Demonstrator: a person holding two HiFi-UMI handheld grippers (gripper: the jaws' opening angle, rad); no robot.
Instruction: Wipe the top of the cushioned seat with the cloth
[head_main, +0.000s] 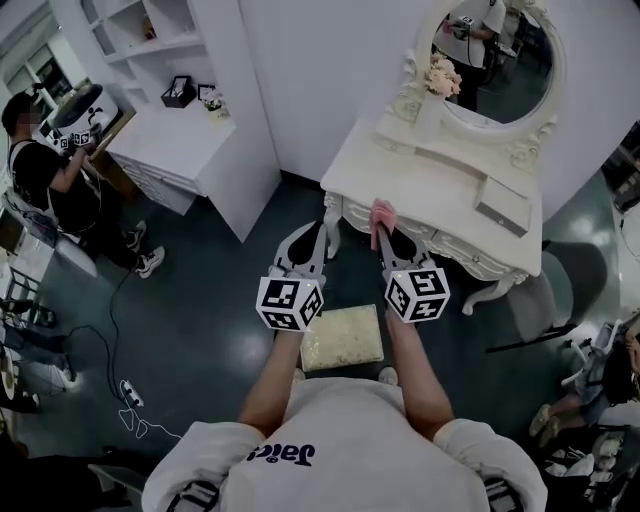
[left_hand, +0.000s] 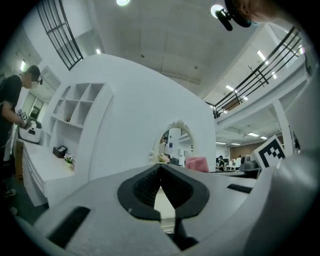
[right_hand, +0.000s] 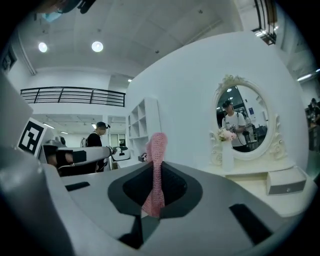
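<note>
The cushioned seat (head_main: 343, 338) is a cream square stool on the dark floor, just ahead of me between my forearms. Both grippers are held above it, pointing toward the dressing table. My right gripper (head_main: 383, 234) (right_hand: 156, 167) is shut on a pink cloth (head_main: 382, 212) (right_hand: 157, 165), which sticks up past the jaw tips. My left gripper (head_main: 320, 230) (left_hand: 160, 170) is shut with nothing between its jaws. The pink cloth (left_hand: 196, 163) also shows in the left gripper view, to the right. Neither gripper touches the seat.
A white dressing table (head_main: 400, 175) with an oval mirror (head_main: 495, 55) and a vase of flowers (head_main: 440, 80) stands right ahead. A white counter with shelves (head_main: 180, 140) is at the left, where another person (head_main: 45, 180) works. Cables and a power strip (head_main: 128, 392) lie on the floor at the left.
</note>
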